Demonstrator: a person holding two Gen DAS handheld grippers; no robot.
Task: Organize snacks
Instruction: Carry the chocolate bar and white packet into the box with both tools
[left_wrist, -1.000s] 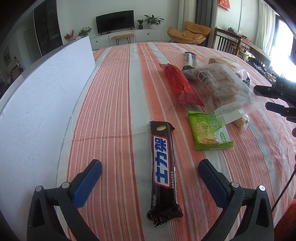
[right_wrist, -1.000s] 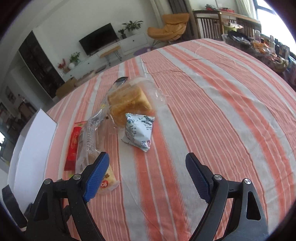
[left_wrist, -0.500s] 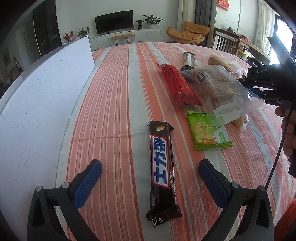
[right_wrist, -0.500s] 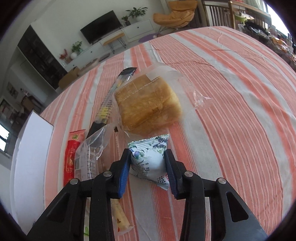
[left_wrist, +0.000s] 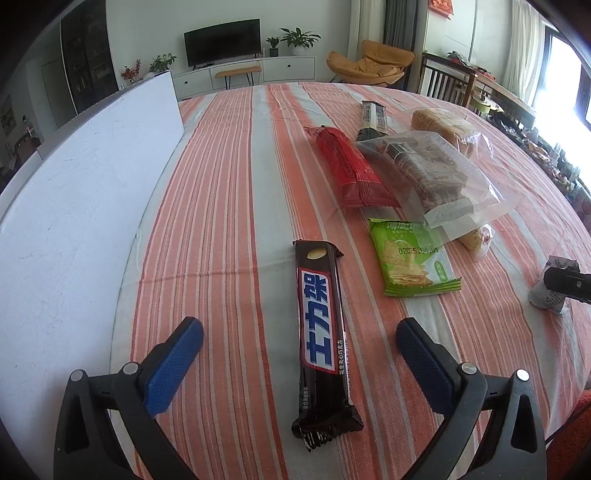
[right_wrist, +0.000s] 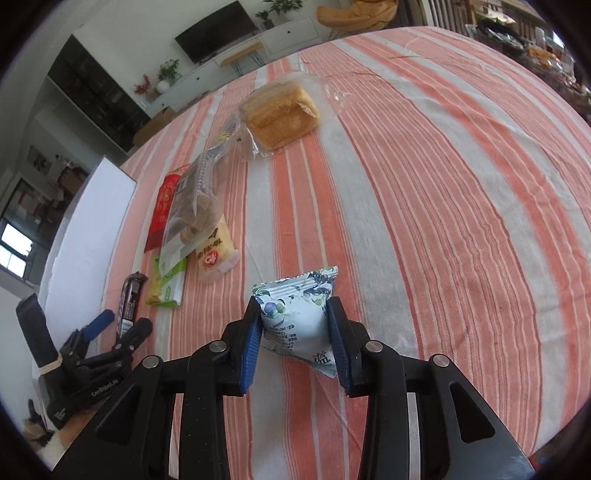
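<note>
Right gripper (right_wrist: 294, 338), jaws easing apart yet pinching the pale floral foil snack packet (right_wrist: 295, 317) near the striped table's (right_wrist: 443, 184) near edge, should keep firm hold while carrying.

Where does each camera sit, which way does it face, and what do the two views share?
Left wrist view: sits on the left hand-held gripper, looking forward and down at the striped table; its open blue fingers straddle the chocolate bar.
Right wrist view: sits on the right hand-held gripper, looking down the table toward the bread; its jaws are opening, the small blue-white packet between them.
Shared: chocolate bar, green cracker packet, red packet, clear bag, white board; each view shows the other gripper.
</note>
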